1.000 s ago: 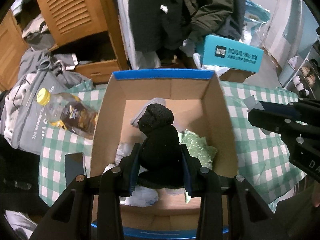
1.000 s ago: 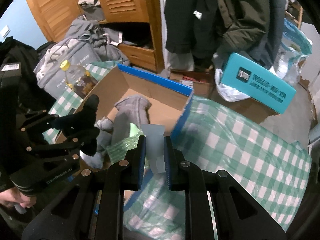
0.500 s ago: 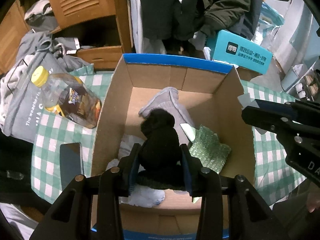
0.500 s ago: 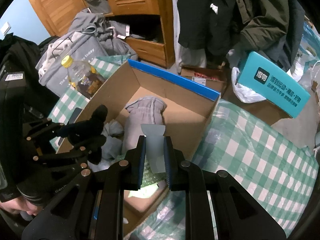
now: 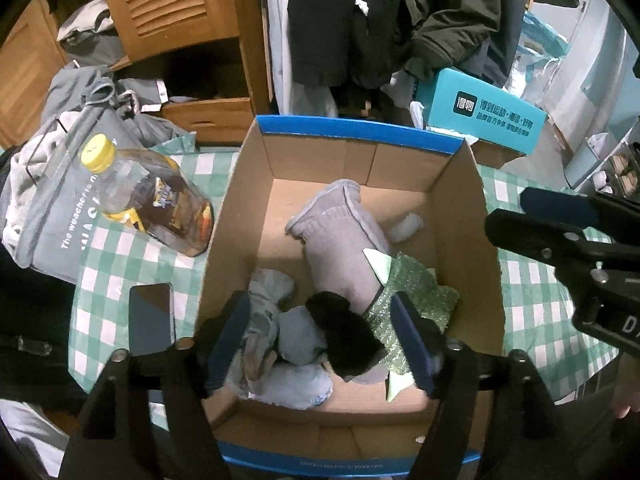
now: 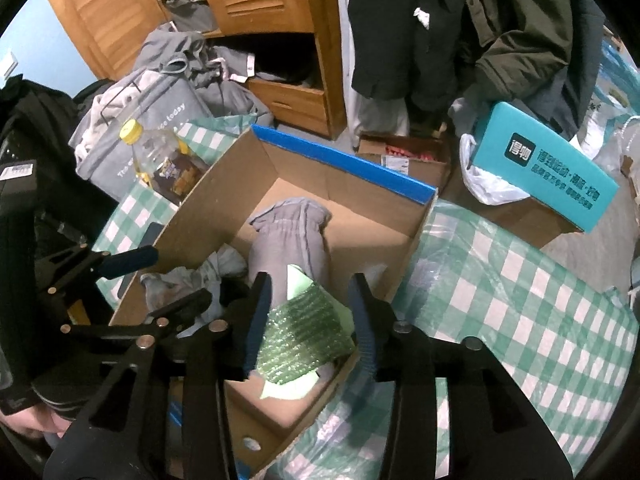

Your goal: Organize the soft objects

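A cardboard box with a blue rim [image 5: 360, 140] [image 6: 344, 160] holds several soft things. Among them are a grey mitten [image 5: 340, 232] [image 6: 292, 240], green bubble wrap [image 5: 416, 292] [image 6: 304, 336] and pale cloth bundles [image 5: 296, 336]. My left gripper [image 5: 320, 300] hangs over the box with its jaws opening wide. A black soft piece [image 5: 348, 336] lies loose on the pile below them, touched by neither pad. My right gripper [image 6: 310, 284] is over the box's right side, jaws opening, with only the bubble wrap beneath. A small white piece [image 5: 406, 226] rests on the box floor.
An oil bottle with a yellow cap [image 5: 148, 200] and a phone [image 5: 150, 318] lie left of the box on the green-checked cloth [image 5: 540, 308]. A teal carton [image 5: 484, 120] sits behind on the right. A grey bag, a wooden cabinet and hanging dark coats stand behind.
Both grippers have opened. The black soft piece dropped out of the left jaws onto the pile in the box. The pale piece left the right jaws.
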`<action>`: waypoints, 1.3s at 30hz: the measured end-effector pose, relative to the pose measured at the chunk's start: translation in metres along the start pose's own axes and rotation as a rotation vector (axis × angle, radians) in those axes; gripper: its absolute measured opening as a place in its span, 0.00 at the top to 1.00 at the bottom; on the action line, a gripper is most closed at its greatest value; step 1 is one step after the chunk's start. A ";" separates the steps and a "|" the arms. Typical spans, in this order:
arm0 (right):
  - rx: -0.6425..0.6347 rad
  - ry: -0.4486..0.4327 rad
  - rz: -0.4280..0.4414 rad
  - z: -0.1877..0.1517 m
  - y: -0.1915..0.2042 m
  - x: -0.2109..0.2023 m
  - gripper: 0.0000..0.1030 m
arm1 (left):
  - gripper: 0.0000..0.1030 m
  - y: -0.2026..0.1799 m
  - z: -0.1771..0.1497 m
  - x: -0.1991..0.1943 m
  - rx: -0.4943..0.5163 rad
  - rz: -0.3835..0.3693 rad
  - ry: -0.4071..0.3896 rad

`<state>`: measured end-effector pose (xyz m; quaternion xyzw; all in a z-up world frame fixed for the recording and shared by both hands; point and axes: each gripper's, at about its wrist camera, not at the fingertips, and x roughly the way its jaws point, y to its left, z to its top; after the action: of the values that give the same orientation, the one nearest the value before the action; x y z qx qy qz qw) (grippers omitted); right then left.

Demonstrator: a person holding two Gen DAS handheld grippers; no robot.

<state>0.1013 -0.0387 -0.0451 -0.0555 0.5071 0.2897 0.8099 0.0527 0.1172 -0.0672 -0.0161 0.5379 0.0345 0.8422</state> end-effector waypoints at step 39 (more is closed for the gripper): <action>0.114 -0.237 -0.179 -0.060 -0.055 -0.126 0.35 | 0.00 -0.069 -0.001 -0.097 0.137 0.064 -0.209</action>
<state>0.0428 -0.1597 0.0221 -0.0196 0.4167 0.1917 0.8884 0.0164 0.0446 0.0198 0.0625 0.4485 0.0260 0.8912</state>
